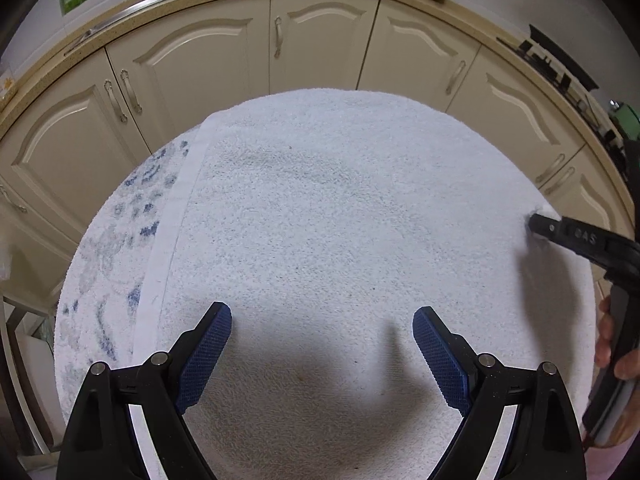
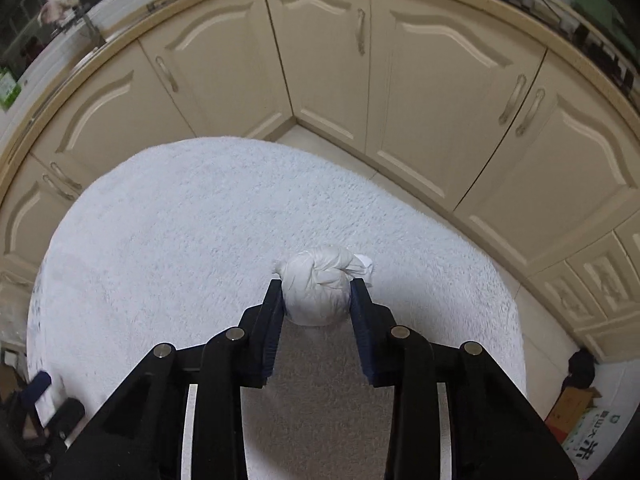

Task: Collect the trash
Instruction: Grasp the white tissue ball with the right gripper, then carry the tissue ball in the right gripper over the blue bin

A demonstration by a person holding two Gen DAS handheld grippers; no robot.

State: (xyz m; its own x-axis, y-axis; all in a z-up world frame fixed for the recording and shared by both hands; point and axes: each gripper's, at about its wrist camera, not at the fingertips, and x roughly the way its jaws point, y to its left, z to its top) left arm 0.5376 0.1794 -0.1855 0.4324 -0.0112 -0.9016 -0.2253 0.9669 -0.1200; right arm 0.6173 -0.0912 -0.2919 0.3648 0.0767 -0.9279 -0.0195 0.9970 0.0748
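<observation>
In the right wrist view a crumpled white paper ball sits between my right gripper's blue-padded fingers, which are shut on it just above a white towel-covered table. In the left wrist view my left gripper is open and empty over the same white towel. The right gripper shows at the right edge of that view, with a bit of the white paper ball at its tip.
Cream kitchen cabinets with metal handles curve round behind the table under a beige counter. The towel's left part has a blue pattern. A cardboard box and a printed bag stand on the floor at the lower right.
</observation>
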